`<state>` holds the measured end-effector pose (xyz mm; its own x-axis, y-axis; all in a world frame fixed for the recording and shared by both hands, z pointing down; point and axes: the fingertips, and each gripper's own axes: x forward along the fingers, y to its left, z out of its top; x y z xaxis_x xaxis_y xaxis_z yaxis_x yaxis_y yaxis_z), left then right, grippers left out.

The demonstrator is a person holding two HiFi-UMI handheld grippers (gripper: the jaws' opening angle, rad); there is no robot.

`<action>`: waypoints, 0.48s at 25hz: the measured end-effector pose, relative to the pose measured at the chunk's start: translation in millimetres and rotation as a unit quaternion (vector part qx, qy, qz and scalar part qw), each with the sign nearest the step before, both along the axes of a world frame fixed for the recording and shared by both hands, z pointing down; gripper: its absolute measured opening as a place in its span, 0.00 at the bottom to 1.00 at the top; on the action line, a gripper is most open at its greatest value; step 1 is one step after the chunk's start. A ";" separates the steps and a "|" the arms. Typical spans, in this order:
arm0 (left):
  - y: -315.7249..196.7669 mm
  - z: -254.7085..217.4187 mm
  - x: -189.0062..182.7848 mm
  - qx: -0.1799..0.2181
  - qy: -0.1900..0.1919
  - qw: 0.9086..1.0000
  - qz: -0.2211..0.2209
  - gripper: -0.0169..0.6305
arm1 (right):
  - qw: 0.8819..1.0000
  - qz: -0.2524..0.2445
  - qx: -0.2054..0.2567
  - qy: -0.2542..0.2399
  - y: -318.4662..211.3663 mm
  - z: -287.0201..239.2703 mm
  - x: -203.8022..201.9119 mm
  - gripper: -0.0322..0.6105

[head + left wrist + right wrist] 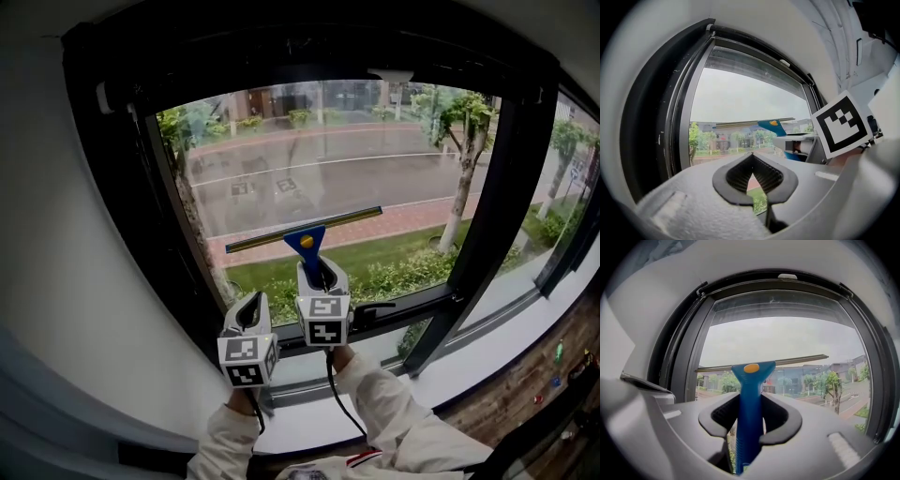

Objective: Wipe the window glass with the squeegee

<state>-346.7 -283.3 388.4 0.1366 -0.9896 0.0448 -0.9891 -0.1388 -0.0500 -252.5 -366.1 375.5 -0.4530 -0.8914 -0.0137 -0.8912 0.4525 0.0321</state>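
The squeegee (306, 242) has a blue handle with a yellow dot and a long thin blade (302, 228) lying nearly level against the window glass (328, 159). My right gripper (322, 277) is shut on the blue handle (749, 418) below the blade (761, 363). My left gripper (249, 313) hangs just to the left of it, lower down, near the window's bottom frame. Its jaws are shut with nothing between them (753, 187). From the left gripper view the squeegee (771, 126) and the right gripper's marker cube (841, 123) show to the right.
A black window frame (141, 206) surrounds the pane, with a thick black post (487, 216) on the right and a white sill (506, 328) below. A white wall (56, 281) runs along the left. A street, trees and grass lie outside.
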 end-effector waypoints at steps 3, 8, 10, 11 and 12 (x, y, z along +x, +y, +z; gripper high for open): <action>2.8 14.1 1.8 -0.007 0.004 1.000 0.000 0.03 | 1.000 -0.005 -0.011 0.003 3.0 18.4 -2.4 0.27; 5.8 42.9 2.0 -0.035 0.010 0.999 -0.002 0.03 | 0.999 -0.004 -0.033 0.006 5.0 50.0 -3.9 0.27; 7.3 54.4 1.7 -0.046 0.012 0.999 -0.001 0.03 | 0.999 -0.003 -0.041 0.004 5.5 61.6 -5.3 0.27; 8.1 59.4 1.0 -0.050 0.012 0.999 -0.002 0.03 | 0.999 -0.003 -0.045 0.004 5.6 67.4 -6.0 0.27; 9.1 64.3 -0.1 -0.054 0.012 0.998 -0.004 0.03 | 0.999 -0.003 -0.050 0.004 5.8 73.4 -6.6 0.27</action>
<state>-346.7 -274.2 452.7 0.1317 -0.9802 0.1481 -0.9908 -0.1349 -0.0122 -259.2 -360.3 449.0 -0.4576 -0.8856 0.0790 -0.8886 0.4586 -0.0066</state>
